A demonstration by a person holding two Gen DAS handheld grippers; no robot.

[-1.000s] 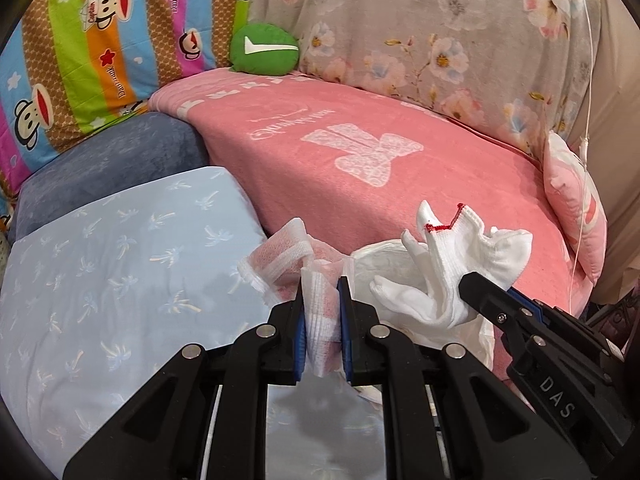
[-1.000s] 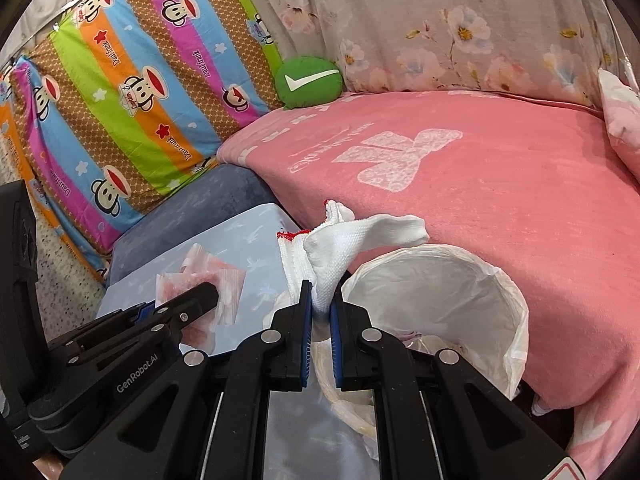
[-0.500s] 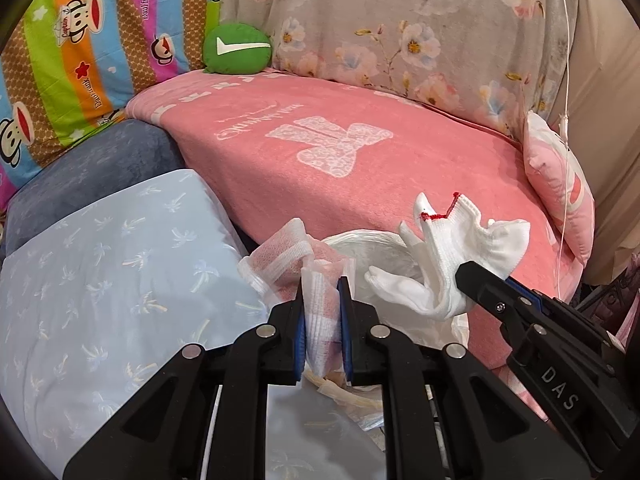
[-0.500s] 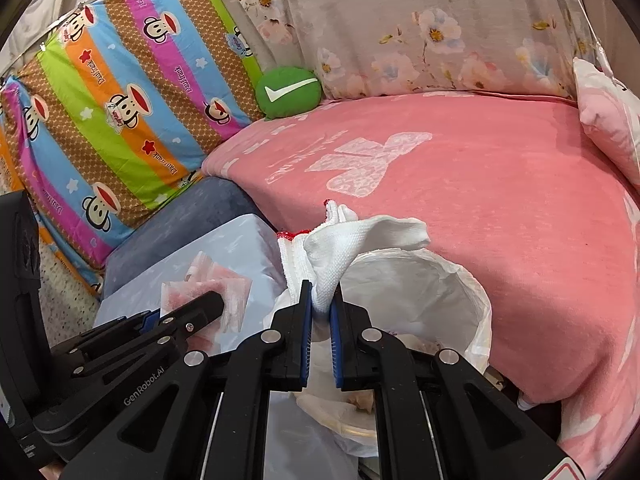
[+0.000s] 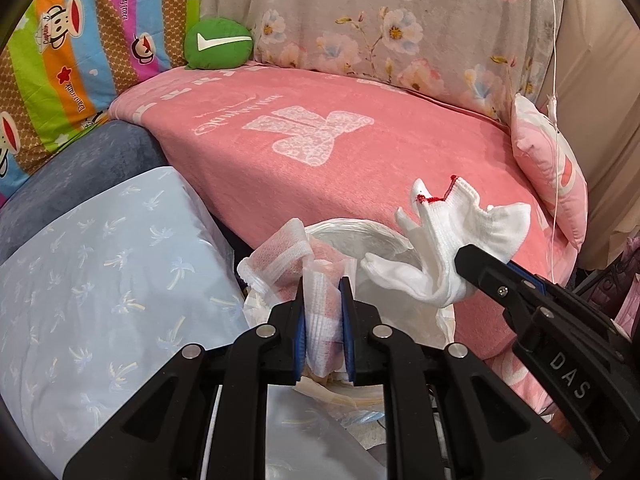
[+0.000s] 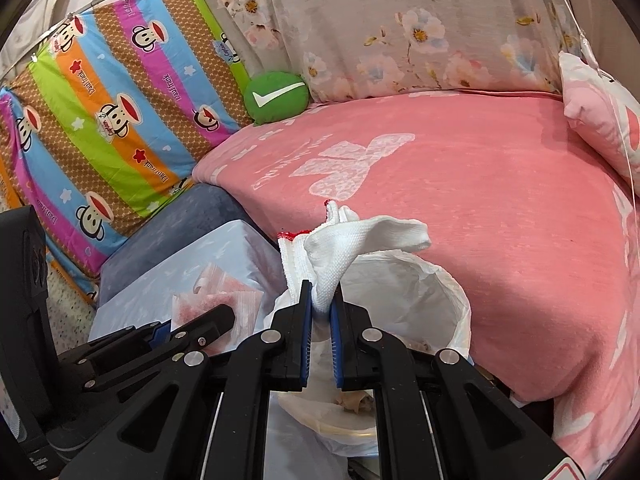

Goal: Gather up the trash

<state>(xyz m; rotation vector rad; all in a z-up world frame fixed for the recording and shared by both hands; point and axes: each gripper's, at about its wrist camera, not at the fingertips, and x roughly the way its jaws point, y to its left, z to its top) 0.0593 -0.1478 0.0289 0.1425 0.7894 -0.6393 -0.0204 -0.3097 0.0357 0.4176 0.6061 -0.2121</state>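
Observation:
My left gripper is shut on a crumpled pink-and-white mesh wrapper, held over the near rim of a bin lined with a white plastic bag. My right gripper is shut on a white knitted glove with a red cuff edge, held above the same white bag. In the left wrist view the glove hangs from the right gripper's fingers at the right. In the right wrist view the pink wrapper shows at the lower left, behind the left gripper's fingers. Crumpled trash lies inside the bag.
A pink blanket covers the bed behind the bin. A light blue pillow and a grey-blue cushion lie to the left. A green round cushion, a striped cartoon sheet, a floral cover and a pink pillow ring the bed.
Both grippers have moved sideways along the bed with their loads. The bag's mouth now lies more directly under them and more of its inside shows.

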